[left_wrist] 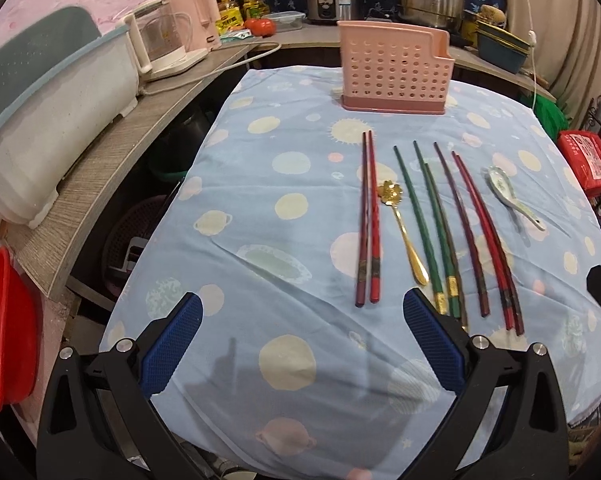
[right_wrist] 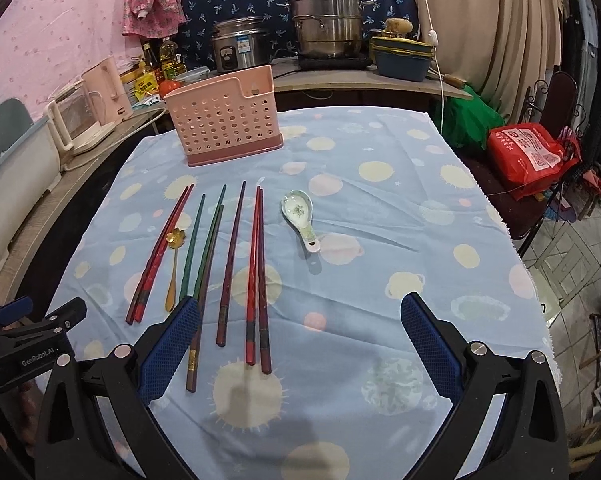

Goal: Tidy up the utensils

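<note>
Both grippers, left gripper [left_wrist: 302,334] and right gripper [right_wrist: 299,334], spread wide (empty); chopsticks [right_wrist: 256,272] lie near the far pink holder [right_wrist: 224,116].

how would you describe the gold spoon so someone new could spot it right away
On the blue planet-print tablecloth, in front of the pink perforated utensil holder, chopsticks lie in a row. The gold spoon lies between the leftmost red pair and the green chopsticks. It alone is shiny metal, with a flower-shaped bowl.
</note>
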`<state>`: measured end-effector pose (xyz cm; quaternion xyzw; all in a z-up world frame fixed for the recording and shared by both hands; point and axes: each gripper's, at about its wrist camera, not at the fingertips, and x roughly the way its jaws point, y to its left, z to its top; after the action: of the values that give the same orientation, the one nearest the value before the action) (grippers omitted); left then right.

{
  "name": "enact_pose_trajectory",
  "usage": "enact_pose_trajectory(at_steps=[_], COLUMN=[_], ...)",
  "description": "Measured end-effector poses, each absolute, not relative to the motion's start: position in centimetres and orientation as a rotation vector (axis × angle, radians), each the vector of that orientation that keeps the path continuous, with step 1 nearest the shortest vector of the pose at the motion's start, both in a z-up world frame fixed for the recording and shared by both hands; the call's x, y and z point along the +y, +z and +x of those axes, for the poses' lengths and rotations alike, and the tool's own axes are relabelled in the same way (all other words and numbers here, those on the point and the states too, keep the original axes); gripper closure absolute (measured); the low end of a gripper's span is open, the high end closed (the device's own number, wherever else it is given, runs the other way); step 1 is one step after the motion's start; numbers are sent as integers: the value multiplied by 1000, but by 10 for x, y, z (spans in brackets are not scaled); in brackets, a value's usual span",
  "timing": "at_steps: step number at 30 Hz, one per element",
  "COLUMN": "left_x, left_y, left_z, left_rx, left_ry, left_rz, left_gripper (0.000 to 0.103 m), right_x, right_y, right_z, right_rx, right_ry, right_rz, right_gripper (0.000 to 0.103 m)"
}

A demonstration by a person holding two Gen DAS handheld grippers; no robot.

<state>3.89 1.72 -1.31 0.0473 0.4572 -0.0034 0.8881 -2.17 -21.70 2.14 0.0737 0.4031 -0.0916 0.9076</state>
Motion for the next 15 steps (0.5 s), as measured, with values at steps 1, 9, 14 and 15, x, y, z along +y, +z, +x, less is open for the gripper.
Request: enact_pose_trajectory(at_steps=[1, 9, 14, 15], left_x=[19, 27, 23, 22], left_y=[-16, -40, -55, -59], left_z=[42, 65, 73, 75], left_rx=[959, 1005, 1044, 1051], left_ry=[-4, 7, -23, -27], left_rz=[91, 74, 82, 81], left_gripper=[7, 7, 7, 7], right_x=[-221, -234, -236, -236], right_y=[19, 2, -8, -9], right_z=[-17, 25, 39, 41], right_rx=[841, 857, 873, 877], right_ry=[-192, -214, -211, -210], right_rz=[158, 128, 139, 138], right_gripper=[7, 9, 11, 11])
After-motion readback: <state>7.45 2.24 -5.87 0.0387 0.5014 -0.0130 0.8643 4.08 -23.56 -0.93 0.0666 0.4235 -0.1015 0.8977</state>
